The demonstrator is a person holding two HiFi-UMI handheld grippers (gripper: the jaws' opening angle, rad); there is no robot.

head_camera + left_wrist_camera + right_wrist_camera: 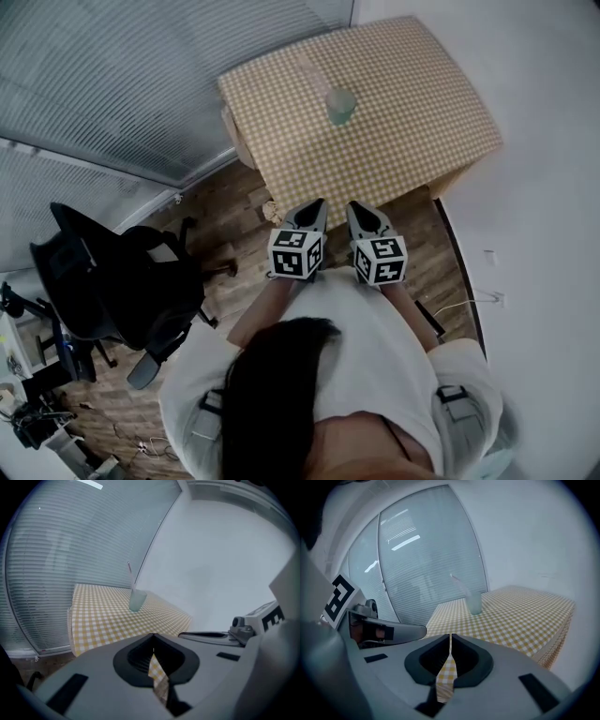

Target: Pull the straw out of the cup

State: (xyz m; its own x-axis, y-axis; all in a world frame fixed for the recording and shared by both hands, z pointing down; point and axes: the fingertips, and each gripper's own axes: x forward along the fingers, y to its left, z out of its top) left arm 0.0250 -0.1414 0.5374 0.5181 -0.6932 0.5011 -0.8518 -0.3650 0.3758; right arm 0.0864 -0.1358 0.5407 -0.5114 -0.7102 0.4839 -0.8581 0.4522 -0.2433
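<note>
Checked table (403, 141) by white wall (548, 187) and blinds (131, 84), cup (340, 105) with straw (130, 575) on top; wood floor (220, 220). Left gripper (316, 206), right gripper (357, 209) closed, empty.

Open checked table (412, 112) around the cup (339, 105); wall (553, 141) seemingly hard against its right.

No text or label seems readable anywhere here.

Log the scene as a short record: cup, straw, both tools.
Cup: translucent plastic cup, upright on the yellow checked tablecloth
Straw: thin pale straw, in the cup, leaning
Left tool: shut, empty, short of the tablecloth
Right tool: shut, empty, short of the tablecloth
Chair: black office chair, on the wooden floor
</note>
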